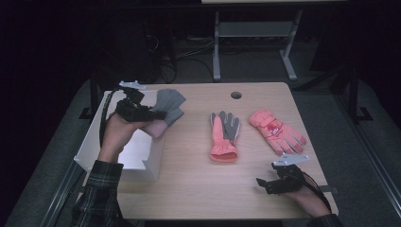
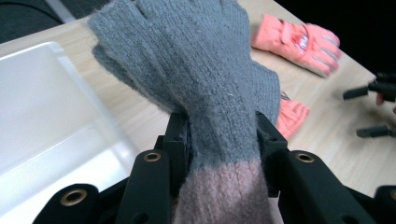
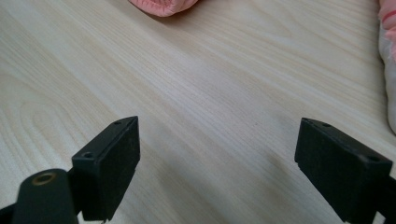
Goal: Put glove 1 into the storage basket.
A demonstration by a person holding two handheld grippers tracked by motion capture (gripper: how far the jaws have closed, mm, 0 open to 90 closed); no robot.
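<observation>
Glove (image 2: 196, 79), grey knit with pink cuff, clamped at the wrist by the left gripper (image 1: 142, 112); its fingers point away over the white bin (image 1: 137, 142). Two coral gloves (image 1: 226, 135) lie mid-table; the right gripper (image 1: 274, 182) rests nearby, jaws spread, grasping nothing.

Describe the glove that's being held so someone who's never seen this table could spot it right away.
Start at the white bin on the table's left edge. Just above its far corner, the left tool grips a knitted glove. It's fuzzy grey wool with a pale pink cuff, unlike the two smooth salmon-pink gloves lying flat on the table.
</observation>
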